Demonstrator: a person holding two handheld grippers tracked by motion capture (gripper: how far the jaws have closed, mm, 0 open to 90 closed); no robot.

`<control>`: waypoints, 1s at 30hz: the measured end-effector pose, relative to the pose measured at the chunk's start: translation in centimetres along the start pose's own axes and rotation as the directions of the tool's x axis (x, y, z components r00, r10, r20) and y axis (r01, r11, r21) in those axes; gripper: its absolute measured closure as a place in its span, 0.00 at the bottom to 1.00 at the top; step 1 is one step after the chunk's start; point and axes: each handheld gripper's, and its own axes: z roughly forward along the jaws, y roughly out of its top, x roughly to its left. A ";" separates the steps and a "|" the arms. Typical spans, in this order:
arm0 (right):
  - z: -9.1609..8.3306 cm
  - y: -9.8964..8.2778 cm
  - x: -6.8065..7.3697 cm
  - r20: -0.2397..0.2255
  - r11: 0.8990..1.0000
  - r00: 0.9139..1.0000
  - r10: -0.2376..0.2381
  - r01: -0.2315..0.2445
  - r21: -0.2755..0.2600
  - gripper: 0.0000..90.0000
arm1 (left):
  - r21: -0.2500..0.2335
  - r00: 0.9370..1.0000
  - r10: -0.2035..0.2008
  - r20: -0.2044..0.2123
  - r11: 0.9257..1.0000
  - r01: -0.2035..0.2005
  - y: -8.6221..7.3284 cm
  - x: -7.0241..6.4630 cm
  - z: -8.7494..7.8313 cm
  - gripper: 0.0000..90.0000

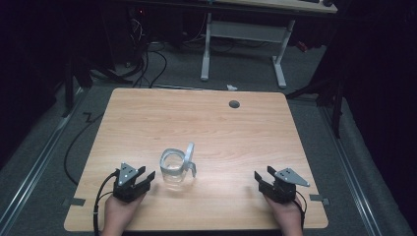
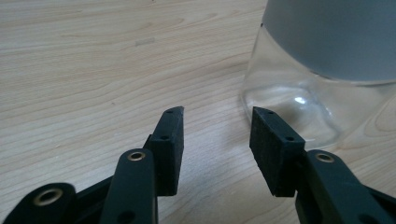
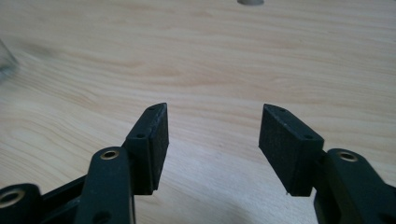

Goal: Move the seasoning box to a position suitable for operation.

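A clear glass jar (image 1: 173, 167) with a grey band round its upper part stands upright on the wooden table (image 1: 196, 123), a little left of the middle near the front. Its hinged lid (image 1: 190, 156) hangs open at its right side. My left gripper (image 1: 146, 178) rests low on the table just left of the jar, open, nothing between its jaws. In the left gripper view the jar (image 2: 322, 65) rises close ahead and to the right of that gripper (image 2: 217, 114). My right gripper (image 1: 261, 177) sits at the front right, open and empty, well apart from the jar; the right gripper view has it (image 3: 215, 114) over bare wood.
A round grey cable hole (image 1: 234, 103) lies near the table's far edge. Beyond the table stand a white desk frame (image 1: 243, 34) and loose cables on the grey floor. Strips of grey tape (image 1: 74, 202) mark the front corners.
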 end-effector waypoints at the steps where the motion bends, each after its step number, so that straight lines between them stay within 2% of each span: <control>1: -0.2 0.2 -0.1 -0.012 1.000 1.000 0.010 -0.011 -0.018 0.52 | 0.000 1.000 0.004 -0.003 1.000 -0.004 -0.1 -0.1 0.0 0.62; 3: -0.1 0.1 -0.3 -0.023 0.999 0.999 0.026 -0.027 -0.030 0.56 | 0.005 1.000 0.022 -0.009 1.000 -0.022 -0.3 -0.2 0.1 0.62; 4: 0.0 -0.1 -0.3 -0.030 0.999 0.999 0.039 -0.040 -0.014 0.57 | 0.009 1.000 0.027 -0.009 1.000 -0.027 -0.5 -0.3 0.1 0.62; 7: 0.2 -0.4 -0.3 -0.055 1.000 0.998 0.024 -0.024 0.003 0.63 | 0.006 0.999 0.042 -0.001 0.999 -0.042 -0.6 -0.6 0.1 0.62; 8: 0.0 -0.4 -0.2 -0.061 1.000 0.998 0.026 -0.027 -0.005 0.68 | 0.003 0.999 0.041 -0.002 0.999 -0.041 -0.5 -0.6 0.2 0.62; 11: -0.1 -0.3 -0.1 -0.065 1.000 0.998 0.027 -0.027 -0.006 0.69 | -0.008 1.000 0.021 0.001 1.000 -0.021 -0.3 -0.6 0.5 0.64; 13: 0.0 -0.4 0.0 -0.051 1.000 0.998 0.024 -0.024 -0.001 0.71 | -0.007 1.000 0.017 0.001 1.000 -0.017 -0.2 -0.5 0.8 0.64; 16: 0.1 -0.5 0.1 -0.048 1.000 0.999 0.024 -0.024 0.003 0.76 | -0.016 1.000 0.012 0.013 1.000 -0.012 0.0 -0.6 1.3 0.75; 18: 0.1 -0.5 0.2 -0.051 1.000 0.998 0.021 -0.021 0.000 0.79 | -0.017 0.999 0.037 0.014 0.999 -0.037 -0.1 -0.6 1.4 0.84; 19: 0.0 -0.5 0.3 -0.054 1.000 0.998 0.019 -0.019 -0.003 0.80 | -0.019 0.999 0.035 0.017 0.999 -0.035 0.0 -0.7 1.4 0.89; 21: 0.1 -0.5 0.7 -0.041 1.000 0.999 0.002 -0.002 -0.009 0.82 | -0.029 1.000 0.020 0.021 0.999 -0.020 0.1 -0.7 1.5 0.98; 22: 0.1 -0.5 1.2 -0.042 1.000 0.999 -0.029 0.029 -0.010 0.85 | -0.036 1.000 0.016 0.026 0.999 -0.015 0.2 -0.7 1.5 1.00; 25: 0.1 -0.5 1.6 -0.046 0.999 0.998 -0.046 0.045 -0.012 0.88 | -0.038 0.999 0.022 0.034 0.999 -0.021 0.2 -0.9 1.5 1.00; 30: 0.3 -0.6 2.1 -0.081 0.996 0.993 -0.086 0.085 -0.008 0.98 | -0.037 0.998 0.023 0.056 0.999 -0.021 0.1 -1.3 1.4 1.00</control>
